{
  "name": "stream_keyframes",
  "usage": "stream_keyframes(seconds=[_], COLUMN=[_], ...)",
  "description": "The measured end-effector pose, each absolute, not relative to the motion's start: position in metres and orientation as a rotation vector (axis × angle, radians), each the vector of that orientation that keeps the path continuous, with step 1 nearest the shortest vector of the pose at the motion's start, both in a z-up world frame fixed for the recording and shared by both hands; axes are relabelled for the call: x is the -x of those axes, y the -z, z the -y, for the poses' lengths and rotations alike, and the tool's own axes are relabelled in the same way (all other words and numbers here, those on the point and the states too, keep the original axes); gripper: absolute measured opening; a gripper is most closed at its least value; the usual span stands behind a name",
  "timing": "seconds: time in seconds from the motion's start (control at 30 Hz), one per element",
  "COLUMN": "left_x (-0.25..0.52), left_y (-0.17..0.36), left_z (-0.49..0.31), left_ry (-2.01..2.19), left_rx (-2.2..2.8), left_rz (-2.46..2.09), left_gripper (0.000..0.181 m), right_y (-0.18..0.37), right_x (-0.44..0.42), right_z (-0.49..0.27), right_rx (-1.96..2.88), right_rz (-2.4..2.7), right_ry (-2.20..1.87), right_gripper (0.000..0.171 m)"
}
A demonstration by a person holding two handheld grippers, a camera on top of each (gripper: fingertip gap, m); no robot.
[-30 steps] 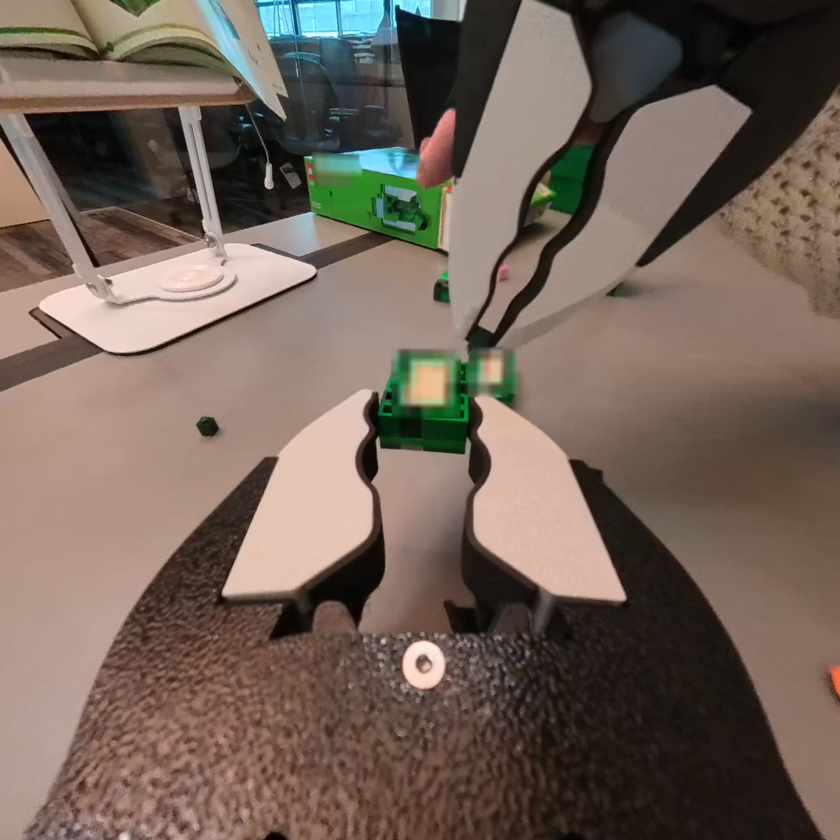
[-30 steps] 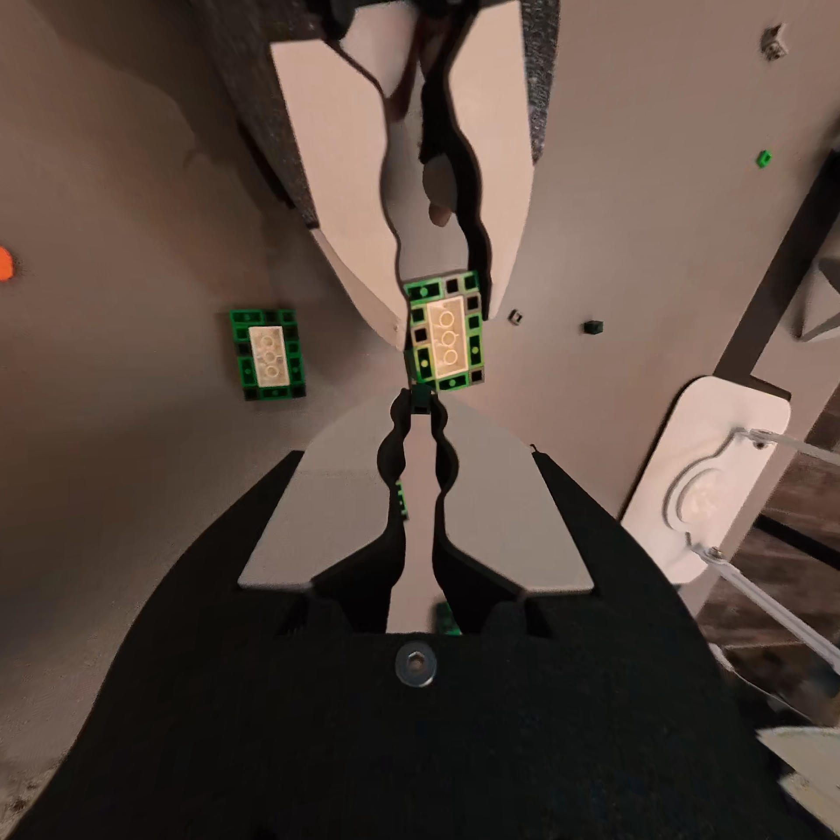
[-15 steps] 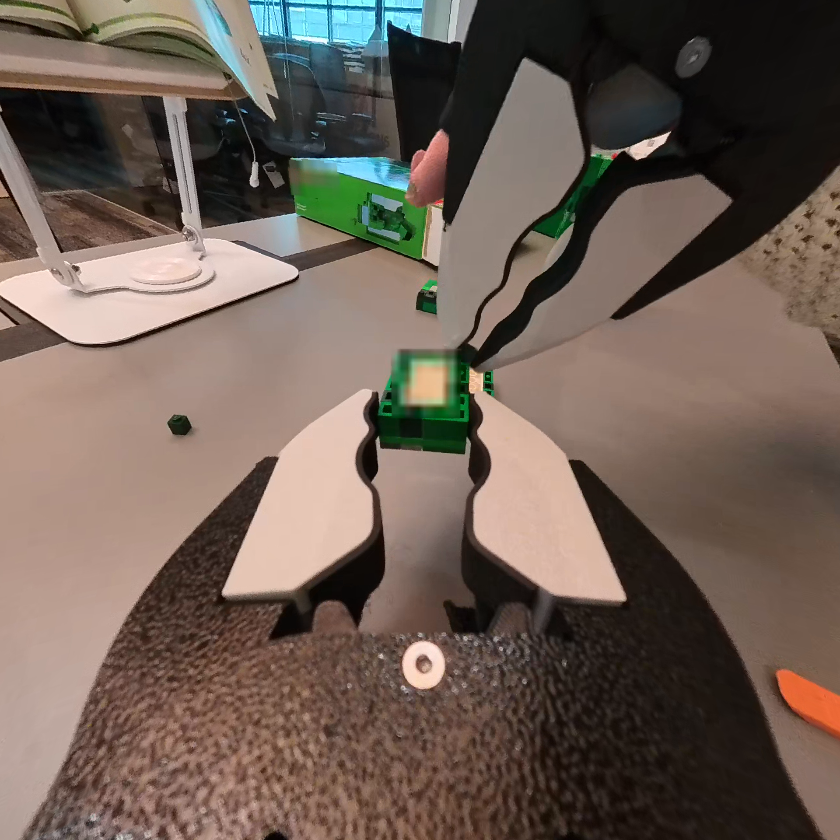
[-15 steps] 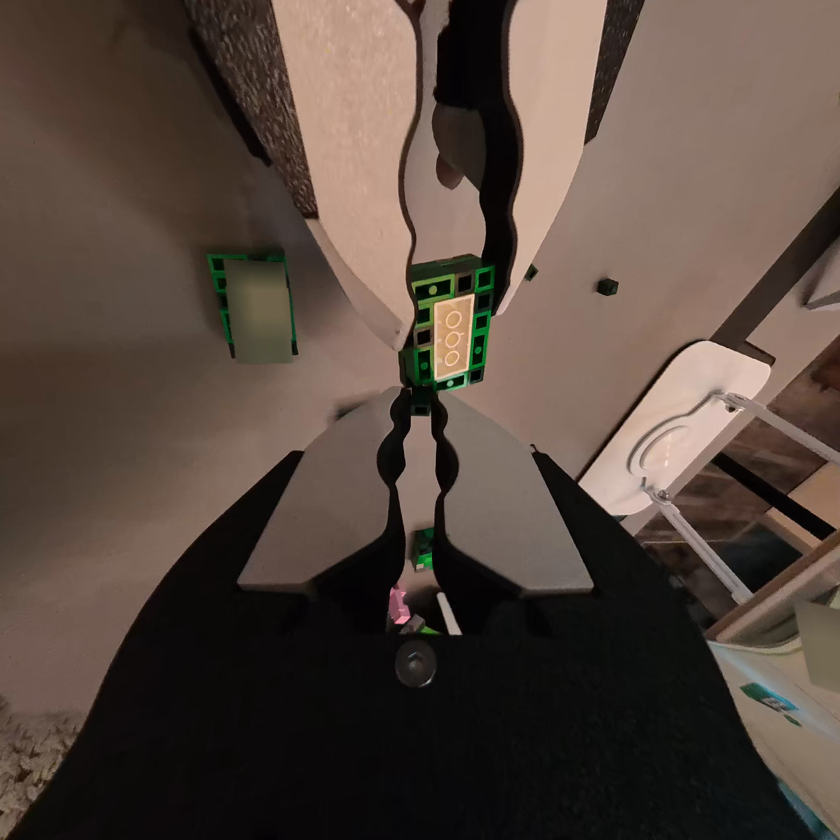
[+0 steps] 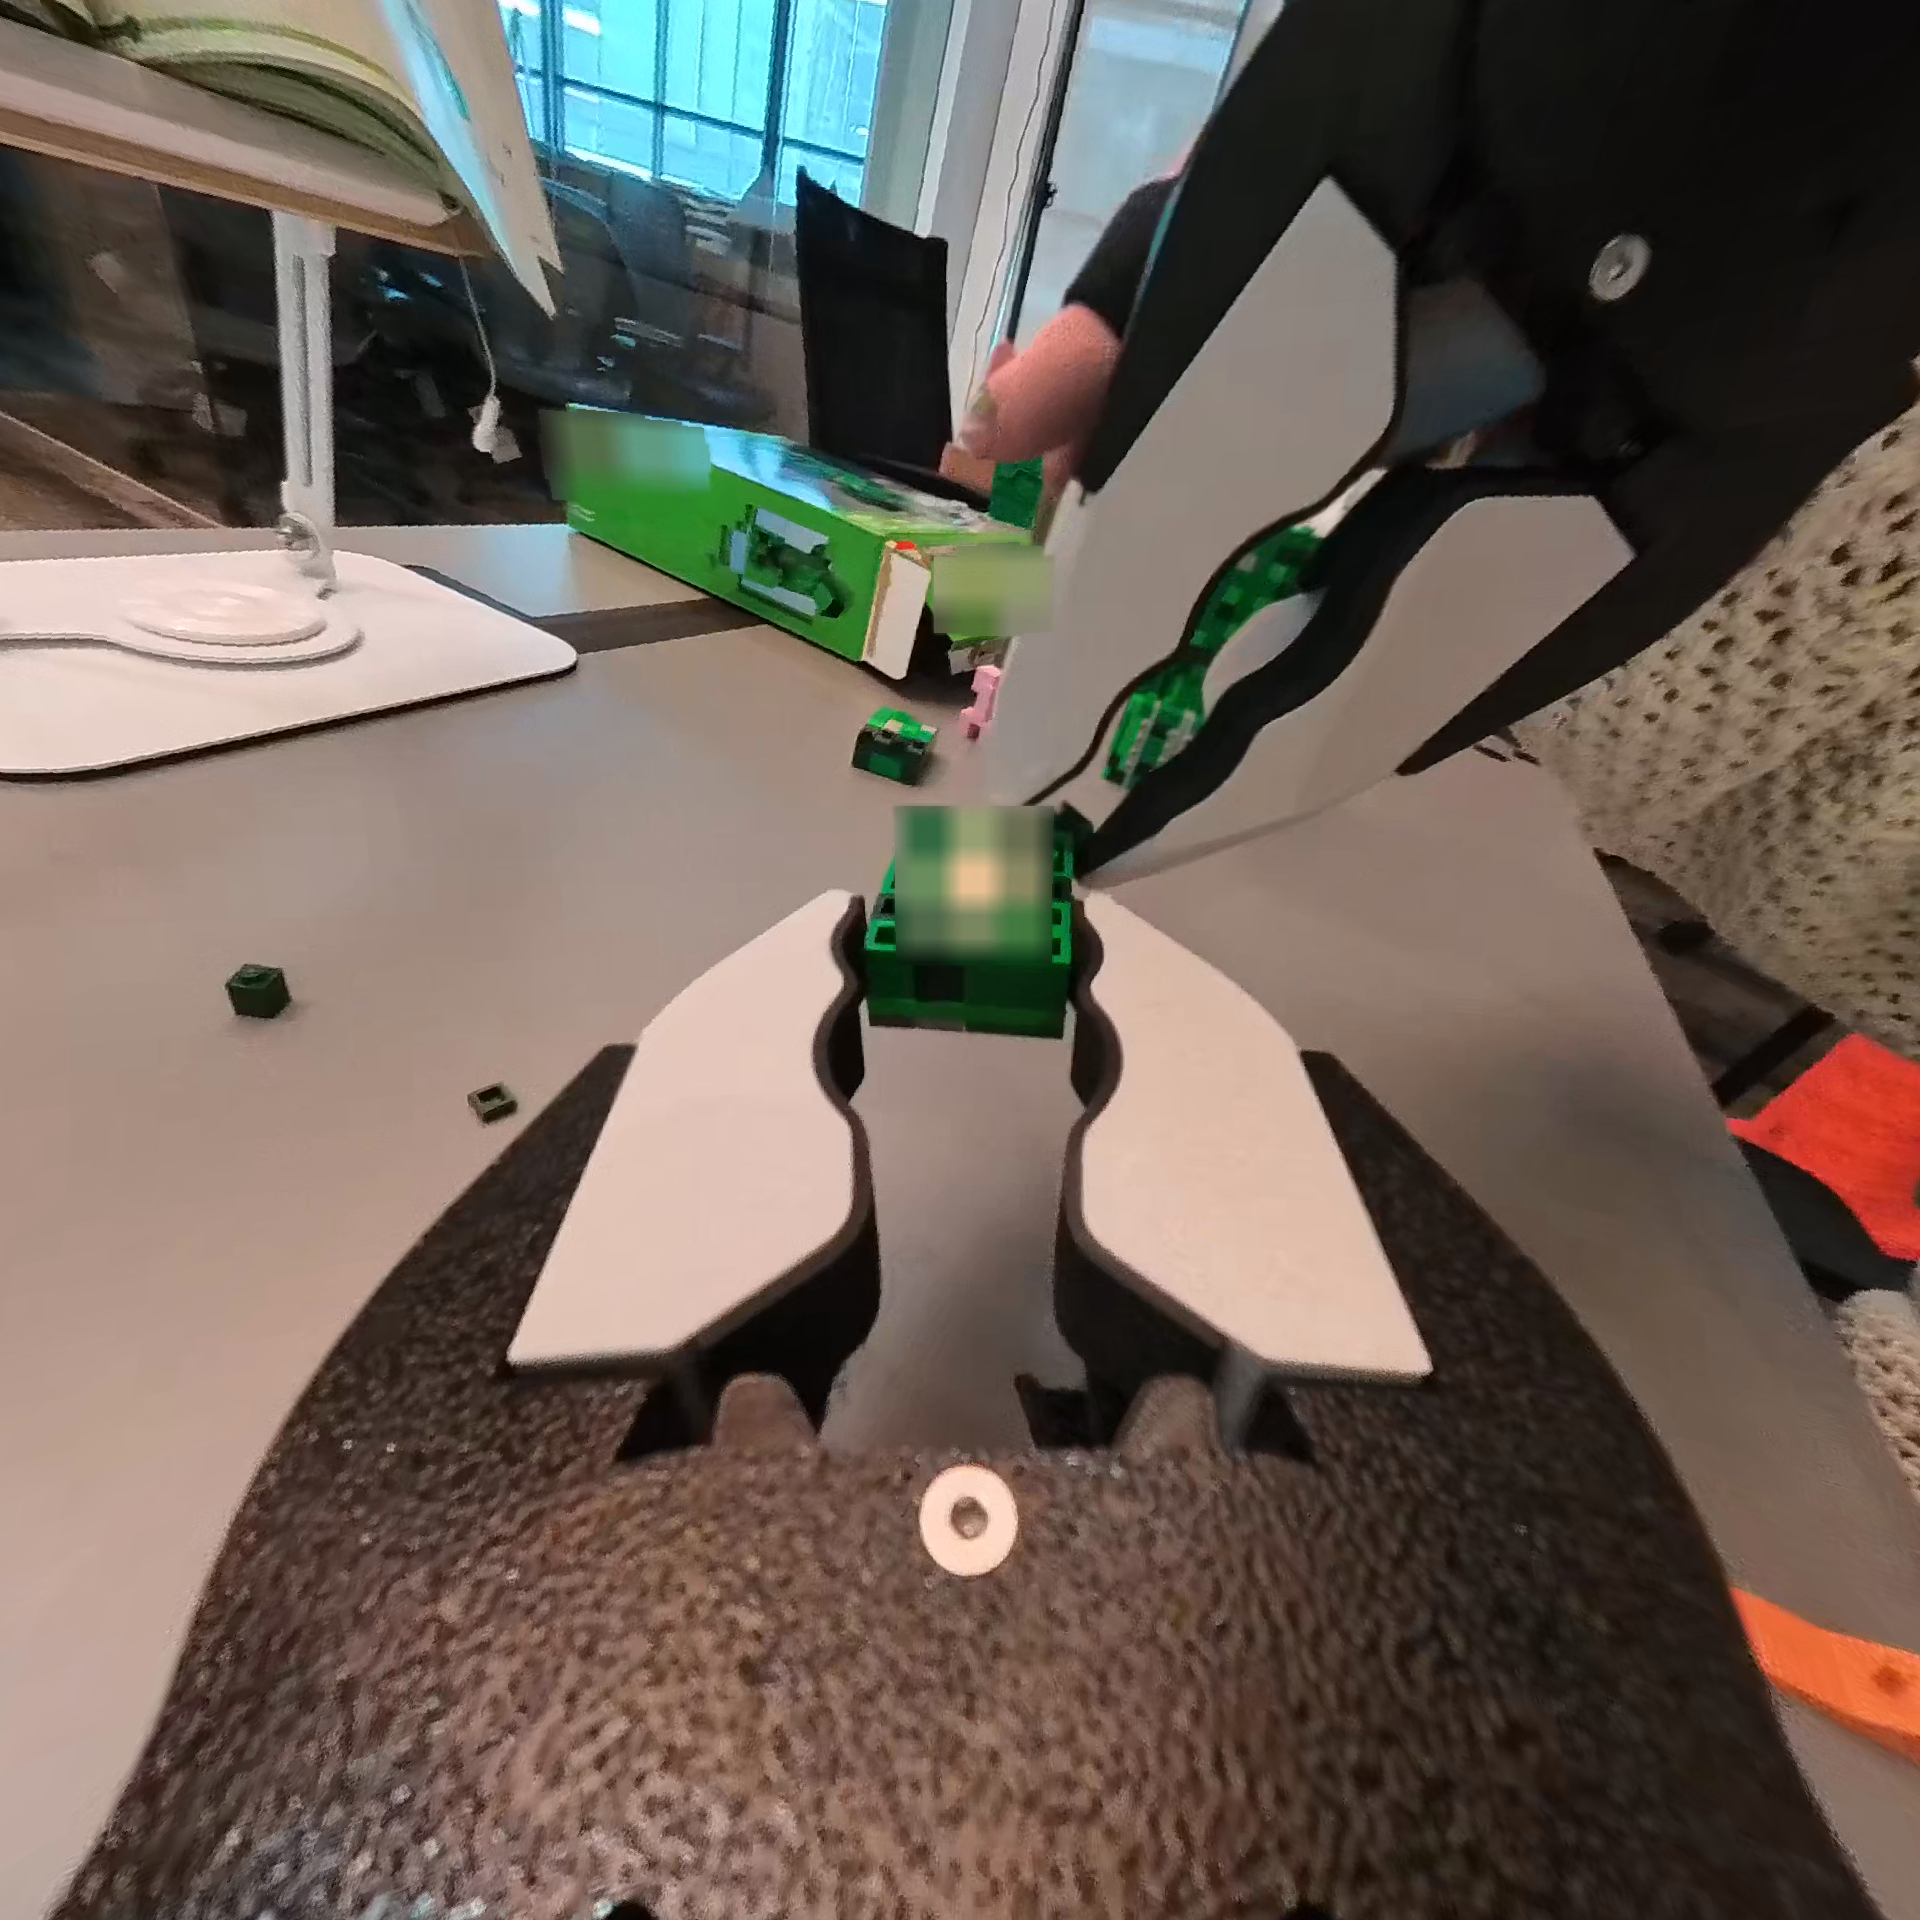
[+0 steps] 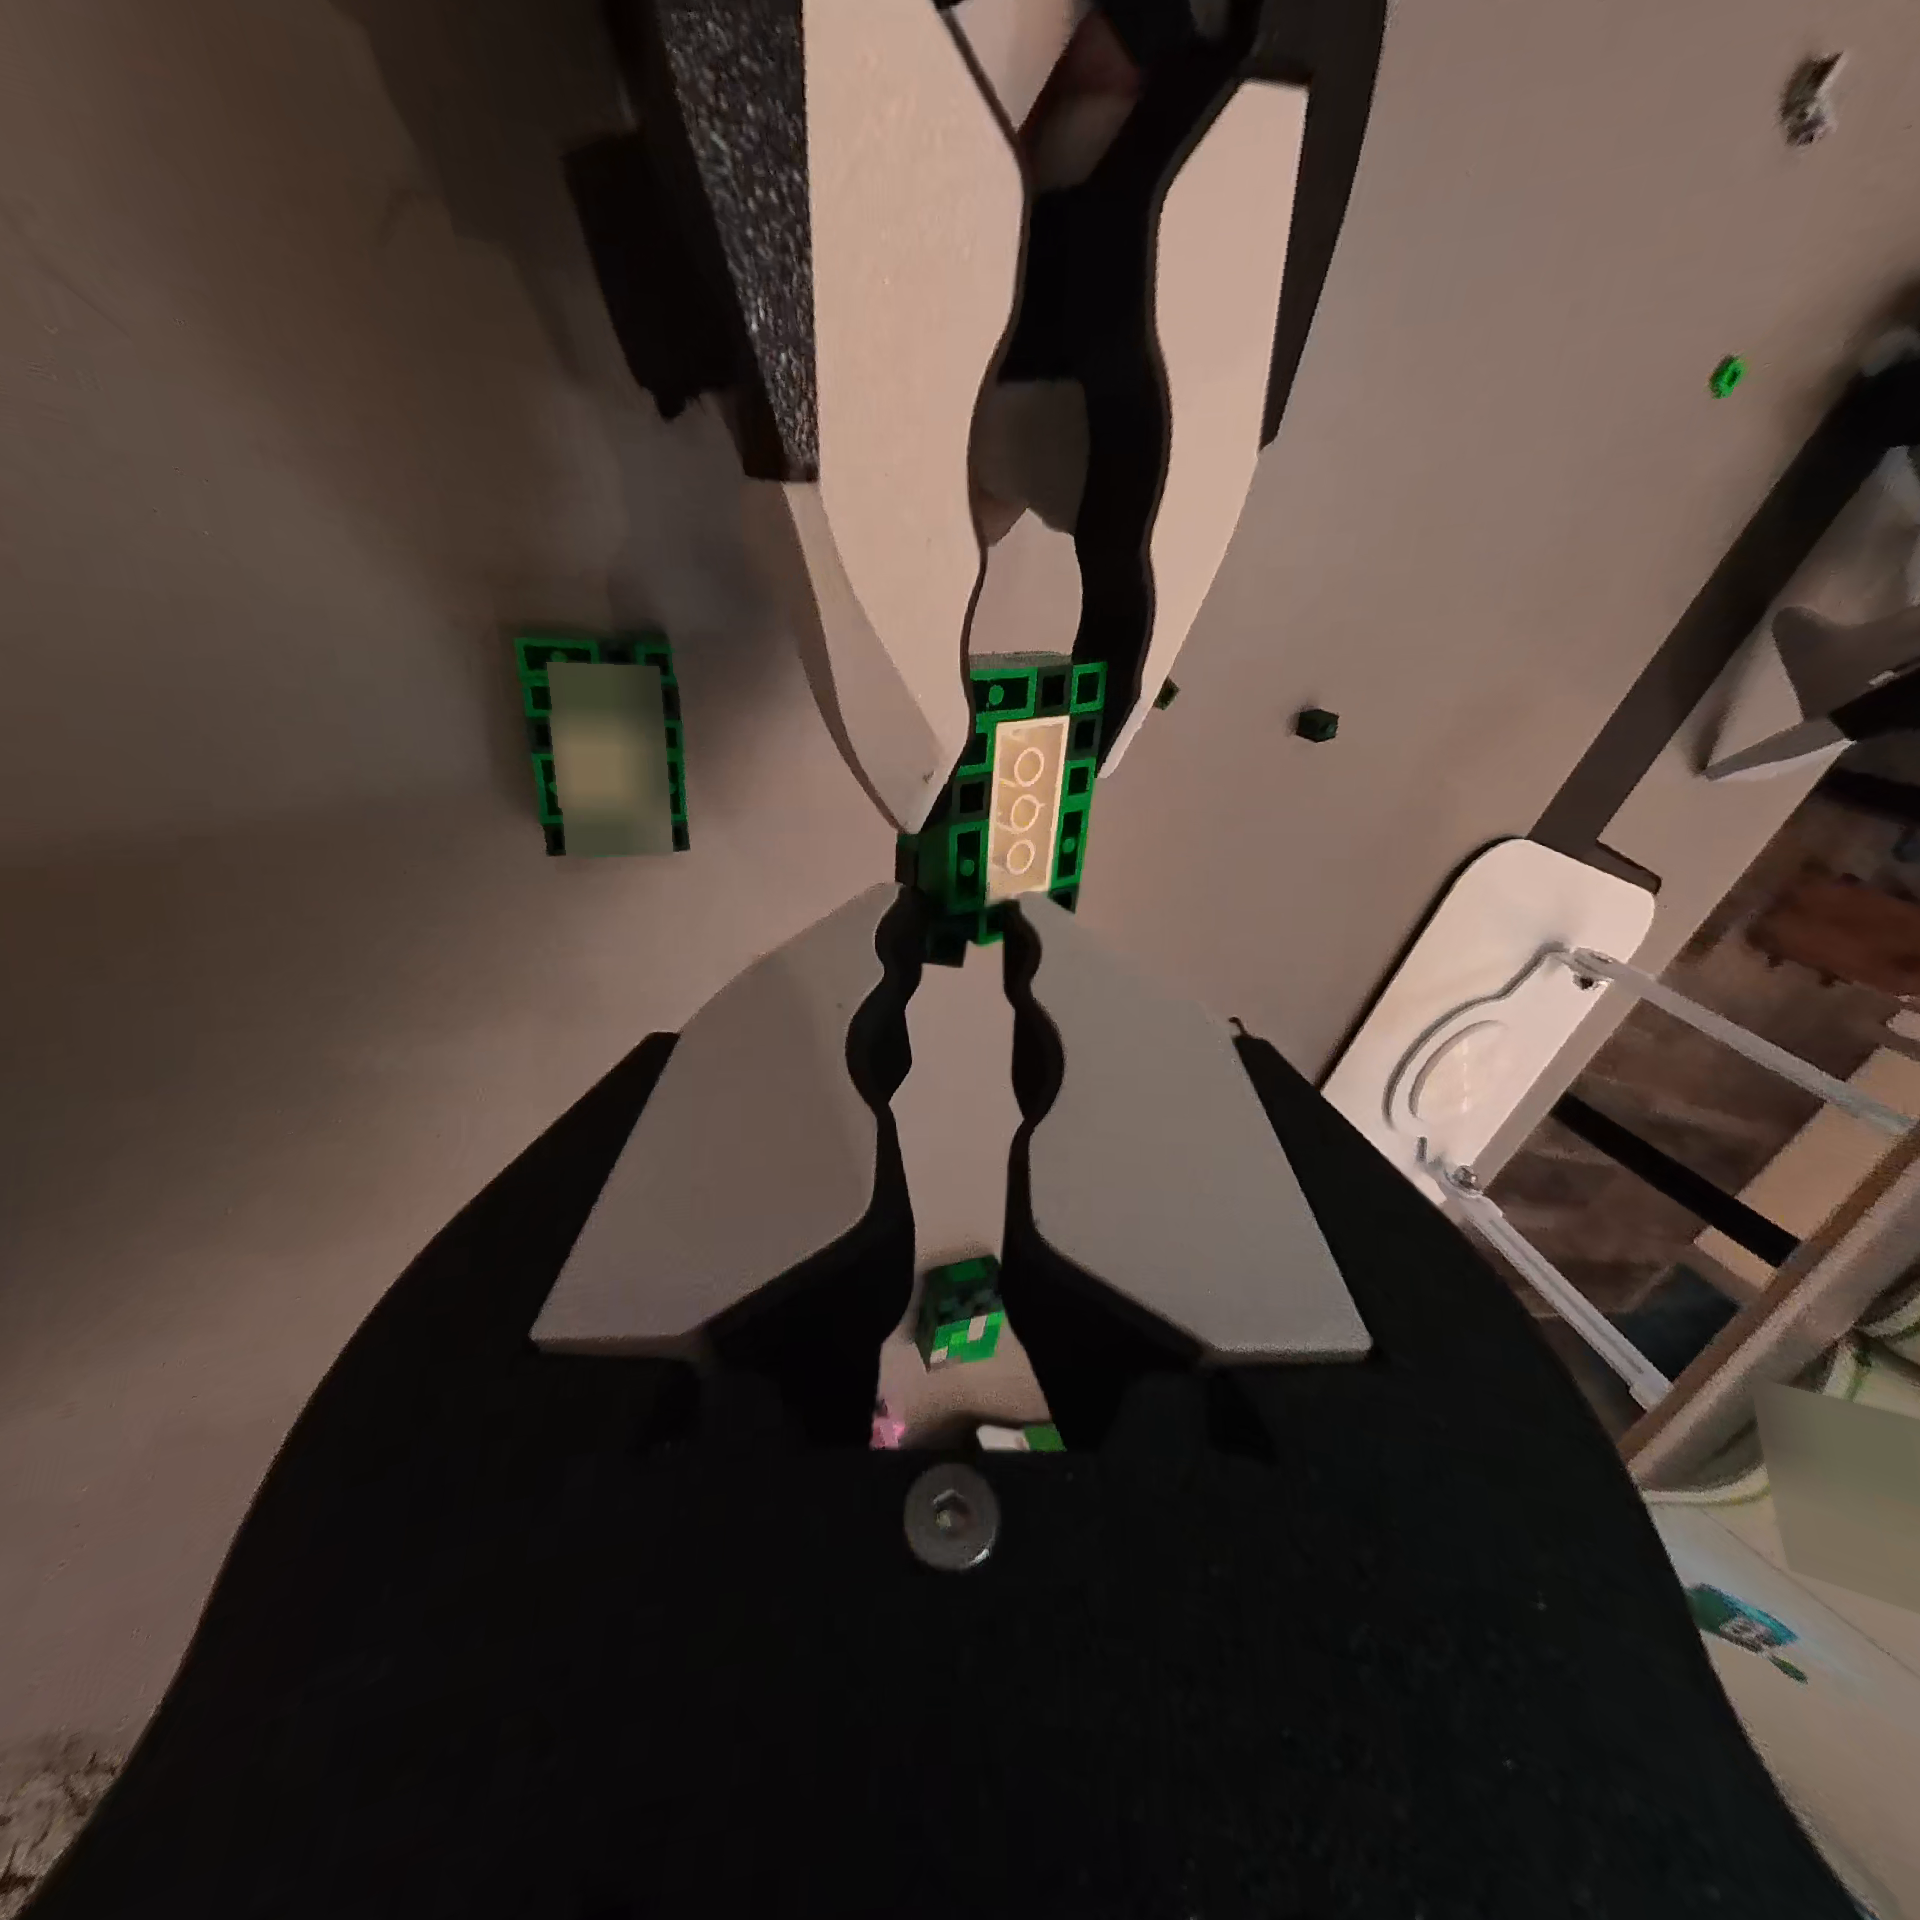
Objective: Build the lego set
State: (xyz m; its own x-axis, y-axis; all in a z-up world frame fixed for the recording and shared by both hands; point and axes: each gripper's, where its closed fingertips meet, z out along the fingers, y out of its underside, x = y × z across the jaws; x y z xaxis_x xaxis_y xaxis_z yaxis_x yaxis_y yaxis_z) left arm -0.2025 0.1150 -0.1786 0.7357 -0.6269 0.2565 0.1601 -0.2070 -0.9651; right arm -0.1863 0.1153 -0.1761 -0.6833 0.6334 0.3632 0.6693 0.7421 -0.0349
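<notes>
My left gripper is shut on a green and dark green lego block with a cream plate on top, held just above the grey table. In the right wrist view the block sits between the left gripper's tips. My right gripper reaches the block's end from the far side, its jaws a little apart. A small dark green piece sits between its tips against the block. The right gripper comes in from the upper right in the left wrist view.
A second green block lies on the table. A small green assembly, a pink piece and the green set box lie behind. Loose dark green pieces lie left. A white book stand stands at the back left. Orange parts lie right. My two grippers' fingertips are within a few centimetres of each other. The small green assembly is about equally far from each gripper, around 25 cm. It is also in sight in the right wrist view.
The right gripper's jaws have widened slightly around the small dark green piece at the block's end. Both grippers have shifted, and the second block now shows farther from the held one.
</notes>
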Motion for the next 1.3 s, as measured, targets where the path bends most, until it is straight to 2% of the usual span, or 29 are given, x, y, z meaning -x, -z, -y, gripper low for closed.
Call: stream_keyframes(seconds=[0.57,0.7,0.8,0.93,1.3], left_x=[0.199,0.197,0.198,0.197,0.194], left_y=[0.176,0.172,0.171,0.168,0.167], left_z=[-0.113,-0.111,-0.111,-0.109,-0.107], left_ry=[0.829,0.892,0.918,0.959,0.986], left_rx=[1.602,1.583,1.571,1.556,1.549], left_rz=[-0.377,-0.359,-0.348,-0.335,-0.335], left_gripper=[0.036,0.036,0.036,0.036,0.036], right_y=[0.149,0.152,0.154,0.156,0.164], right_x=[0.171,0.17,0.171,0.174,0.18], right_z=[-0.109,-0.108,-0.109,-0.111,-0.111], right_rx=[0.901,0.822,0.715,0.555,0.534], right_rz=[2.228,2.079,1.982,1.874,1.822], right_ry=[-0.08,-0.082,0.037,0.251,0.335], right_gripper=[0.021,0.037,0.04,0.035,0.021])
